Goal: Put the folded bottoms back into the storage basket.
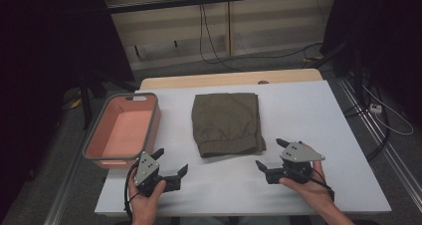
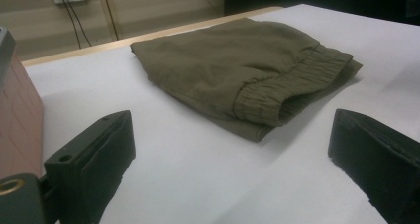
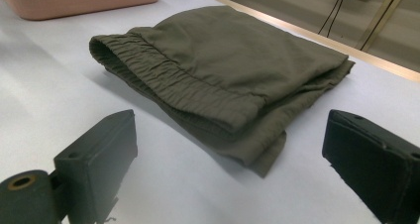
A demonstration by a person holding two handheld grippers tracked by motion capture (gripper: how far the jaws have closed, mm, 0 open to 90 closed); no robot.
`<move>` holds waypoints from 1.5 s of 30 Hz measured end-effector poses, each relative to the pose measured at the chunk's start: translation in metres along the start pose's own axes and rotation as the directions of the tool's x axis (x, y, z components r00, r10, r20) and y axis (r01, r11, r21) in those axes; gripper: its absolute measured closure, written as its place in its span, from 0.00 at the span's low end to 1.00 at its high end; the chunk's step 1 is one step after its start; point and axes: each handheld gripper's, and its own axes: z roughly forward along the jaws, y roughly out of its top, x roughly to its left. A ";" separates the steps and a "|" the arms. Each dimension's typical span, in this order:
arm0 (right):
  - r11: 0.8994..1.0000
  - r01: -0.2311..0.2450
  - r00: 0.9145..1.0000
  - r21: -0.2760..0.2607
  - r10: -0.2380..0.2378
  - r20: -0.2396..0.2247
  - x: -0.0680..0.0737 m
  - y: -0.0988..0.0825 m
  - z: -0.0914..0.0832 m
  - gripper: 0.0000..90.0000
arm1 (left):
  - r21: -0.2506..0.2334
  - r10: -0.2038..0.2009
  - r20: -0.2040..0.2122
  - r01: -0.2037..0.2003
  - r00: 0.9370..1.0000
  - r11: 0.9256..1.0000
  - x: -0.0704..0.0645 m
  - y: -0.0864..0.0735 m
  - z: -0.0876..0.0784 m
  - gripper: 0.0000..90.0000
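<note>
Presently, one counter [image 1: 308, 110], white-topped, holding the following.

Item 1: folded olive shorts [image 1: 227, 123], lying flat at the centre of the high view, elastic waistband along the lower edge. They lie apart from both tools and just right of the bin.

Item 2: pink bin [image 1: 122, 131] with a grey rim, at centre left of the high view, nothing seen inside.

Item 3: left gripper [image 1: 171, 163], lower left of the frame, held in a hand just below the bin's near corner. Its fingers [image 2: 94, 154] stand wide apart with nothing between them but bare counter; the shorts sit ahead of them, upper centre in the left gripper view.

Item 4: right gripper [image 1: 268, 154], lower right of the frame, just below and right of the waistband corner. Its fingers [image 3: 99, 149] are spread wide and hold nothing; the waistband lies ahead, untouched.

Step in hand, as judged: the approach, both tools lined up on the garment before any grasp.

Next move, as judged: bring the fingers in low along the counter to the waistband edge, slide one finger under all the layers, then close, so that the fold stays together on the way to the bin.
</note>
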 end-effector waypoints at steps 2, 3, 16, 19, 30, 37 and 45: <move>0.999 0.012 0.999 0.038 -0.010 -0.046 0.001 0.007 0.008 0.10 | -0.002 -0.003 0.001 0.003 1.000 1.000 0.000 0.000 0.000 0.05; 0.998 0.013 0.997 0.059 -0.008 -0.073 0.001 0.009 0.011 0.10 | 0.000 -0.001 0.004 0.001 1.000 1.000 0.001 0.000 0.000 0.05; 0.973 0.091 0.970 0.211 -0.038 -0.241 0.004 0.038 0.052 0.20 | -0.005 -0.001 0.018 0.002 1.000 1.000 0.002 -0.001 -0.002 0.05; 0.964 0.123 0.967 0.235 -0.063 -0.248 0.006 0.042 0.062 0.24 | -0.005 -0.002 0.019 0.002 1.000 1.000 0.002 -0.001 -0.002 0.05; 0.936 0.251 0.922 0.246 -0.154 -0.354 0.013 0.053 0.095 0.31 | 0.002 -0.004 0.021 0.004 1.000 1.000 0.004 -0.001 -0.001 0.05; 0.897 0.347 0.887 0.275 -0.219 -0.406 0.020 0.048 0.118 0.48 | 0.006 0.009 0.019 -0.009 1.000 1.000 0.002 -0.001 -0.002 0.05; 0.860 0.417 0.870 0.293 -0.285 -0.403 0.028 0.043 0.126 0.45 | 0.019 0.019 0.047 -0.019 0.999 1.000 0.000 -0.001 0.001 0.05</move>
